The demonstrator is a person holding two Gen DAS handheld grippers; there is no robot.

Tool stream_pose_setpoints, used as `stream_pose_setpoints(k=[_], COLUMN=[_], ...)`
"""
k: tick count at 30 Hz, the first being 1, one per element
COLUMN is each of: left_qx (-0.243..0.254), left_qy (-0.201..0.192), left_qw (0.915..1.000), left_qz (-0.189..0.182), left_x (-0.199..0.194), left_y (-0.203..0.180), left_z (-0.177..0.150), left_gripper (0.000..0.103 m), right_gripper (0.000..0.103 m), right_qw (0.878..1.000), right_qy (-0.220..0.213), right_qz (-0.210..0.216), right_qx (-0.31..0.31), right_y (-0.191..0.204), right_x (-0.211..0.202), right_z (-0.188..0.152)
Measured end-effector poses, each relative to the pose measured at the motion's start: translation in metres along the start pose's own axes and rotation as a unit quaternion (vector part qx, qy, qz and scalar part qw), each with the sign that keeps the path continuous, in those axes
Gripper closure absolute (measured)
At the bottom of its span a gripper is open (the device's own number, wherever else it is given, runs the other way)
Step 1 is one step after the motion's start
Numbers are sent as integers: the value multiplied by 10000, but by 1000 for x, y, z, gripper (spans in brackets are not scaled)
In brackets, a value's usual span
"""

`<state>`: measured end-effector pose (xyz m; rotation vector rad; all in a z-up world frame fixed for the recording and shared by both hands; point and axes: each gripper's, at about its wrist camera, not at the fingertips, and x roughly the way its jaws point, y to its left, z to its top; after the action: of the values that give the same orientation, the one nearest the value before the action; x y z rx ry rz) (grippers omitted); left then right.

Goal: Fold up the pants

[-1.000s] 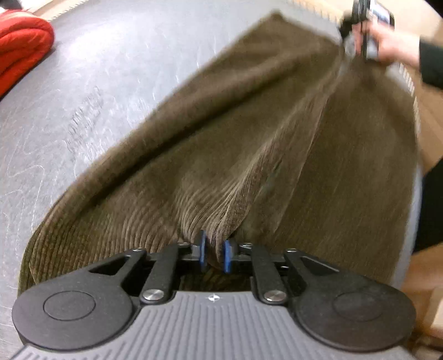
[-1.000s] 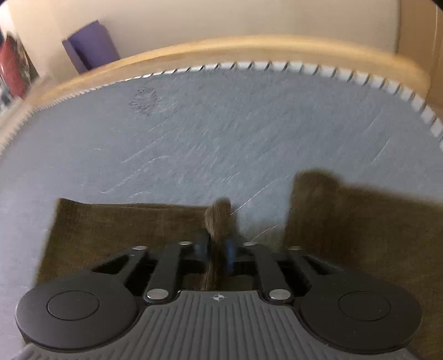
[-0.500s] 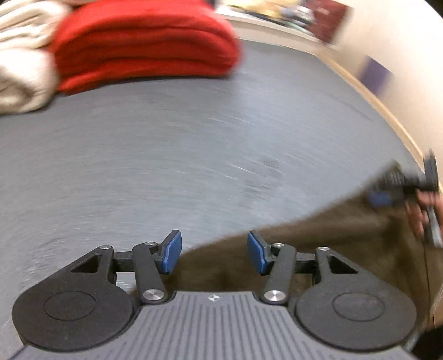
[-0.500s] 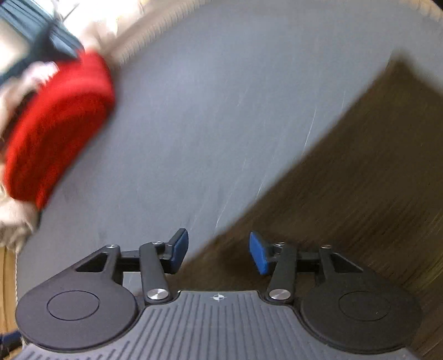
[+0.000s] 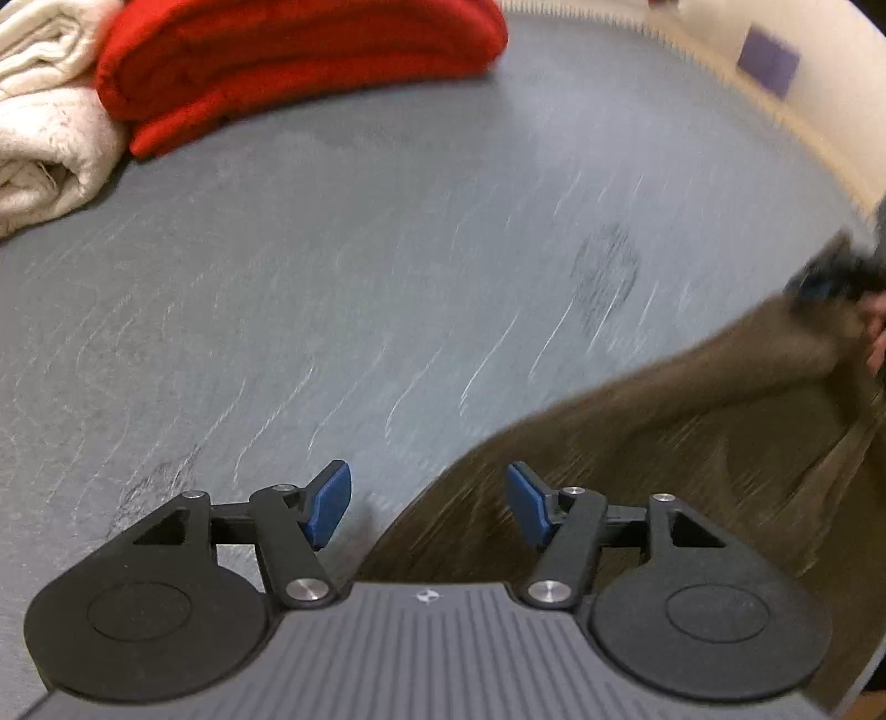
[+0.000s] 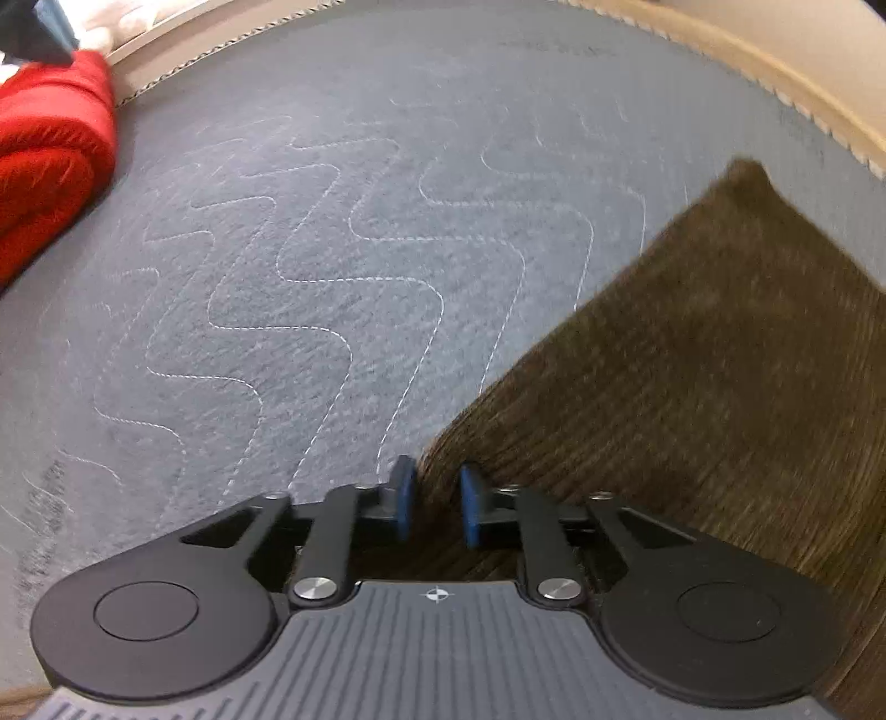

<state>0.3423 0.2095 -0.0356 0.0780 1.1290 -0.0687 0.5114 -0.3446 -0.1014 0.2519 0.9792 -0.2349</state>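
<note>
On grey quilted felt mat [image 6: 343, 232], flat brown ribbed corduroy pants [image 6: 692, 387]. Left gripper [image 5: 426, 501] spread wide over pants edge, empty. Right gripper [image 6: 434, 507] nearly pressed together, pinching pants corner; folded red fleece blanket [image 5: 288, 61] well apart.

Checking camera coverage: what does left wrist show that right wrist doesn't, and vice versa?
Left wrist only: the folded white towel, the purple patch on the wall, and the other tongs with a hand at the pants' far corner.
Right wrist only: right tongs narrowed around the pants' edge.
Both: brown corduroy pants, red folded blanket, grey quilted mat. Left tongs open.
</note>
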Motion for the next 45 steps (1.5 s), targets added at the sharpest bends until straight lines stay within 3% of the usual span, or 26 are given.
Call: stream_pose_setpoints(k=[3, 7, 9, 13, 16, 18, 19, 20, 21, 23, 25, 27, 31, 33, 35, 37, 40, 45], left_qx=[205, 357, 493, 620, 727, 774, 765, 737, 817, 1487, 1535, 1417, 1495, 1443, 1377, 1352, 1359, 1268], left_qy=[298, 421, 385, 494, 686, 803, 812, 825, 863, 771, 718, 694, 768, 801, 758, 638, 368, -178], left_qw=[9990, 9977, 9974, 9965, 9944, 9930, 9933, 9938, 9929, 9853, 9836, 9822, 9777, 9764, 9763, 9782, 9810, 9867], left_qz=[280, 406, 356, 254, 357, 377, 295, 81, -43, 332, 622, 1018, 1263, 1390, 1487, 1441, 1334, 1002], left_x=[21, 30, 31, 40, 51, 60, 62, 61, 59, 52, 49, 51, 60, 63, 60, 51, 30, -9], left_y=[0, -2, -6, -12, -15, -14, -13, -13, -17, -32, -33, -28, -37, -40, -38, -38, -44, -57], left_z=[-6, -10, -12, -15, -21, -26, -28, -29, -29, -30, -27, -24, -25, -23, -21, -18, -17, -13], left_gripper=[35, 35, 34, 34, 34, 35, 46, 79, 87, 93, 95, 95, 95, 85, 68, 65, 61, 60], right_gripper=[95, 97, 96, 84, 76, 71, 67, 65, 65, 65, 65, 65, 65, 65, 65, 64, 64, 64], right_qw=[9995, 9885, 9888, 9909, 9880, 9865, 9853, 9839, 9826, 9806, 9780, 9735, 9674, 9686, 9685, 9660, 9654, 9729], right_qy=[-166, -1250, -1091, -532, -614, -863, -973, -1071, -1152, -1233, -1229, -1175, -887, -713, -771, -893, -1241, -1861], right_qz=[206, 760, 904, 1148, 1377, 1303, 1250, 1181, 1046, 772, 487, 193, -265, -438, -686, -831, -601, 227], right_qx=[174, 376, 458, 457, 349, 494, 635, 813, 1018, 1315, 1612, 1955, 2356, 2343, 2267, 2281, 2214, 1350], right_y=[-7, -26, -32, -38, -47, -62, -73, -86, -103, -130, -163, -194, -233, -244, -249, -252, -243, -186], right_x=[-2, -14, -7, -5, -18, -32, -38, -43, -47, -50, -50, -47, -33, -26, -29, -37, -66, -133], right_z=[7, 20, 23, 21, 29, 36, 38, 40, 42, 43, 41, 36, 18, 11, 6, 5, 6, 4])
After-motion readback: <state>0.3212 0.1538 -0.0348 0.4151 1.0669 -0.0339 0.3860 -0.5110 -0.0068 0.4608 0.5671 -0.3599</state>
